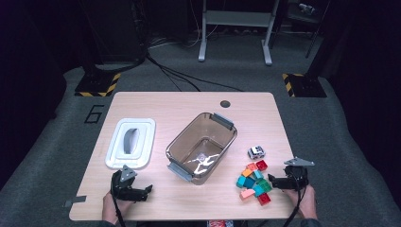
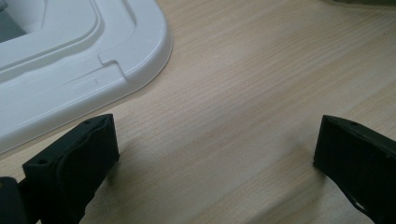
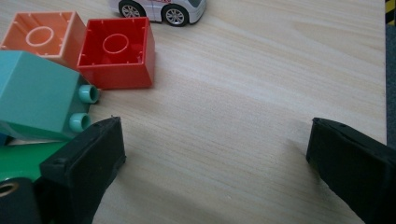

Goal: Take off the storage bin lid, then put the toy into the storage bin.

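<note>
My left gripper (image 1: 147, 191) rests open near the table's front left edge, its jaws wide apart over bare wood (image 2: 215, 154). Just beyond it lies a white lid (image 1: 128, 143), whose rounded corner (image 2: 70, 60) sits close to the left jaw. My right gripper (image 1: 272, 181) stands open at the front right (image 3: 215, 158), beside a pile of coloured bricks (image 1: 254, 182). A teal brick (image 3: 37, 98) and a green brick (image 3: 21, 161) lie against its left jaw. A red brick (image 3: 116, 51) and an orange brick (image 3: 42, 37) lie upside down farther off. Neither gripper holds anything.
A clear brown bin (image 1: 201, 146) stands empty in the middle of the wooden table (image 1: 189, 106). A small white toy car (image 1: 256, 152) is parked past the bricks (image 3: 159, 9). The table's right edge (image 3: 385, 70) is close to the right jaw.
</note>
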Available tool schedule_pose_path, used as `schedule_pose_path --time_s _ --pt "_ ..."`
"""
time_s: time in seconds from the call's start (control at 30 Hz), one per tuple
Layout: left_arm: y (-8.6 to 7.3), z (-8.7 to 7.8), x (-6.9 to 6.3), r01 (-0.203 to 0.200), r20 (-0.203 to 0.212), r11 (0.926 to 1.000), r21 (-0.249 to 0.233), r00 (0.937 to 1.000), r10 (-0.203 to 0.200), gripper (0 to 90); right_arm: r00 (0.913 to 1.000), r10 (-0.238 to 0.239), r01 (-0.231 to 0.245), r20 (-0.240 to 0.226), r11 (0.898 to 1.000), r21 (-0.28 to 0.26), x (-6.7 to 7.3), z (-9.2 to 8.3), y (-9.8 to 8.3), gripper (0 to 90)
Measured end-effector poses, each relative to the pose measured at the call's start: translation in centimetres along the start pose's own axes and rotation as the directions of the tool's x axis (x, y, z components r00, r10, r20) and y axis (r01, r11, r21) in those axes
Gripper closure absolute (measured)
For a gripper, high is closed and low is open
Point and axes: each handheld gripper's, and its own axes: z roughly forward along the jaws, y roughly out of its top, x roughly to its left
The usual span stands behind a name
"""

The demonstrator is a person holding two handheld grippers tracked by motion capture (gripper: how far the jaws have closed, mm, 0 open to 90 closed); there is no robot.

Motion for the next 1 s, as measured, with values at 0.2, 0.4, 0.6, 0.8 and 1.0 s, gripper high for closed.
schedule_pose_path --time_s 0.2,0.4,0.6,0.8,1.0 --pt "0.0 0.0 0.0 -0.005 0.008 1.0 0.004 1.0 0.005 0.0 0.9982 0.051 -0.051 -0.031 0.999 0.02 0.1 0.0 0.7 0.0" --pt "0.0 0.0 0.0 -0.006 0.008 1.0 0.005 1.0 0.006 0.0 0.9976 0.056 -0.055 -0.042 0.998 0.018 0.3 -0.4 2.2 0.0" --pt "0.0 0.0 0.1 -0.006 0.009 1.0 0.005 0.9999 0.006 0.0 0.9954 0.081 -0.081 -0.051 0.997 -0.006 0.7 -1.3 4.3 0.0" --pt "0.0 0.0 0.1 -0.006 0.01 1.0 0.005 0.9999 0.006 0.0 0.994 0.097 -0.096 -0.051 0.995 0.014 1.4 -1.2 6.1 0.2" --pt "0.0 0.0 0.1 -0.011 0.011 0.9999 0.009 0.9999 0.011 0.0 0.9922 0.115 -0.113 -0.048 0.992 0.053 2.3 -0.1 7.9 0.0"
